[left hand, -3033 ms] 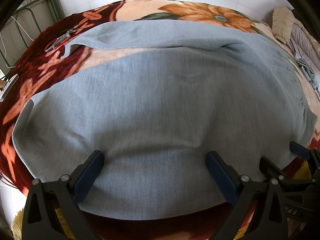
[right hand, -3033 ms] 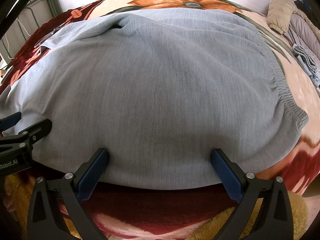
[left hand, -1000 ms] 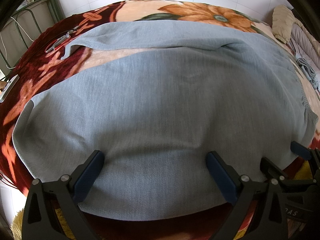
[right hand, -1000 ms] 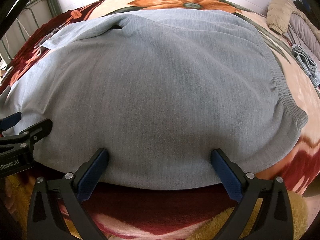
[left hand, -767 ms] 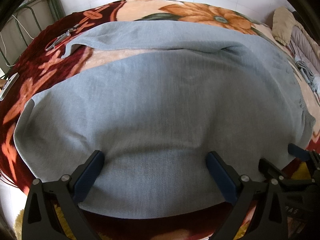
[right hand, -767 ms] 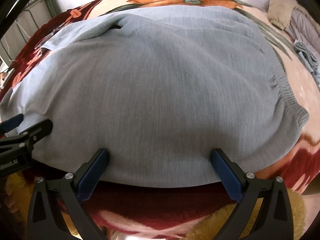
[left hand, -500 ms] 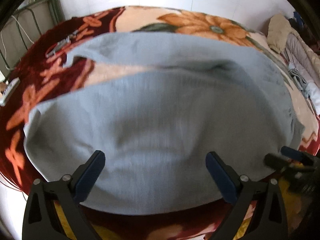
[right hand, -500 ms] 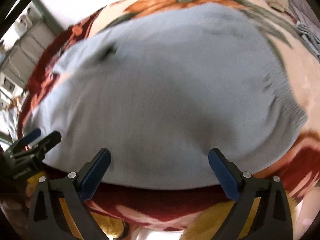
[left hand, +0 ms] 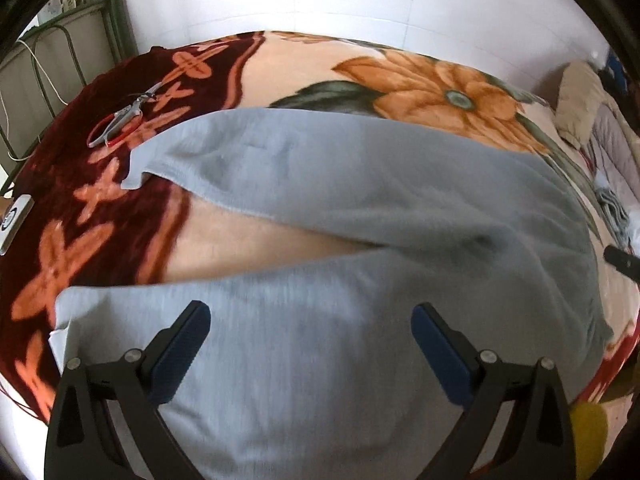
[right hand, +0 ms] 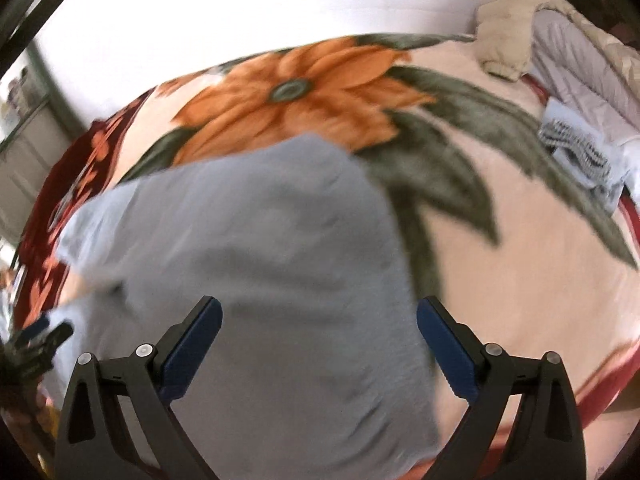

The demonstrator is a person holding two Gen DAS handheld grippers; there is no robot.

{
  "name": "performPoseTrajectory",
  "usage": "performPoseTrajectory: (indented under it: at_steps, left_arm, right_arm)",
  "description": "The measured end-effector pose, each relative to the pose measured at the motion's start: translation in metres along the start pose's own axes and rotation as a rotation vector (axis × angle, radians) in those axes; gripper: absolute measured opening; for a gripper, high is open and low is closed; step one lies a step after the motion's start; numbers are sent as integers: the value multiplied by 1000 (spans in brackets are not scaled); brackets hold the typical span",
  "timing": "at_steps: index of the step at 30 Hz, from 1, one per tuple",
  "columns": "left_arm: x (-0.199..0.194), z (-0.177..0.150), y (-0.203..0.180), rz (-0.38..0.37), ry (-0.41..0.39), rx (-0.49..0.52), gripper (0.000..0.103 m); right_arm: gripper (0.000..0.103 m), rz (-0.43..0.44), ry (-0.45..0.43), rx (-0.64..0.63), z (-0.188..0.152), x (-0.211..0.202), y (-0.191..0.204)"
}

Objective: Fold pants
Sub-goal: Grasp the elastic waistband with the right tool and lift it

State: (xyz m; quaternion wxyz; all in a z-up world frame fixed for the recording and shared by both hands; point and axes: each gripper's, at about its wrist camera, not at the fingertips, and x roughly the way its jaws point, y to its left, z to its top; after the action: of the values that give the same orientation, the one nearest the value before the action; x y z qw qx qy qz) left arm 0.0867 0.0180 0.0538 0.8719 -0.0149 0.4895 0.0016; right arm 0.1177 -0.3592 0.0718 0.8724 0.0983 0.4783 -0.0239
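Left wrist view: my left gripper has jaws spread wide above the grey pants, which lie on the floral blanket, legs parted. Right gripper likewise gapes over blurred cloth. Scissors lie beyond the far leg.

You had open blanket to the right of the grey pants, bare up to the pile of bedding at the far right corner. Far side was free too, betw. the pants and the white wall. On the left, scissors lay just beside the far leg's hem, and a small flat device sat at the blanket's left edge. The bare wedge betw. the two legs looked passable, though blur made that uncertain.
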Motion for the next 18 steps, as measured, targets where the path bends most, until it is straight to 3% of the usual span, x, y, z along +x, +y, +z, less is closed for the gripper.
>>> performPoseTrajectory:
  at_steps: [6, 11, 16, 17, 18]
  left_arm:
    - [21, 10, 7, 15, 11, -31, 102]
    - [34, 19, 13, 33, 2, -47, 102]
    - [39, 26, 16, 26, -11, -65, 102]
    - [40, 29, 16, 26, -12, -63, 102]
    - [41, 31, 15, 28, -15, -59, 102]
  right_arm:
    - [87, 12, 31, 141, 37, 42, -37]
    - [82, 101, 98, 215, 55, 88, -42]
    - [81, 8, 113, 107, 63, 107, -21]
    - [73, -24, 109, 64, 63, 107, -14]
    - [56, -29, 100, 38, 63, 105, -11]
